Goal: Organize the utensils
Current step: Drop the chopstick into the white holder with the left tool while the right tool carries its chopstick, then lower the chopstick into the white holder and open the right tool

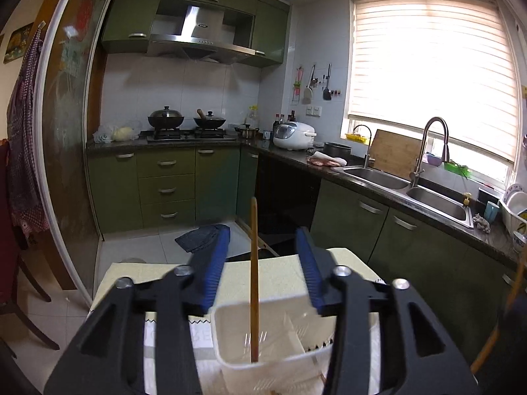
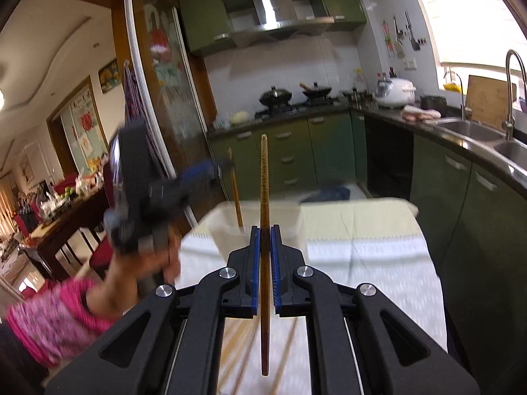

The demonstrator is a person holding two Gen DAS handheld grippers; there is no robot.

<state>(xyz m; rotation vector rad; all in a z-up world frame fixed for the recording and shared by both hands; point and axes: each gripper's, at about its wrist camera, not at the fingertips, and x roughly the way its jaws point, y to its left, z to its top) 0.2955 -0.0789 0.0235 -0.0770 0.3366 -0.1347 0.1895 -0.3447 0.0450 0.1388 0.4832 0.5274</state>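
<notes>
A white slotted utensil holder (image 1: 273, 339) stands on the cloth-covered table (image 1: 283, 273), with one wooden chopstick (image 1: 253, 273) standing upright in it. My left gripper (image 1: 263, 243) is open above the holder, its blue fingers on either side of that chopstick without touching it. My right gripper (image 2: 264, 233) is shut on a second wooden chopstick (image 2: 264, 204), held upright above the table. In the right wrist view the holder (image 2: 257, 227) sits just beyond the fingers, and the left gripper (image 2: 197, 174) shows blurred to the left.
More chopsticks (image 2: 243, 349) lie on the table under my right gripper. Green kitchen cabinets (image 1: 184, 184), a stove with woks (image 1: 184, 125) and a double sink (image 1: 408, 191) lie beyond the table. A dining table with red chairs (image 2: 66, 217) stands at the left.
</notes>
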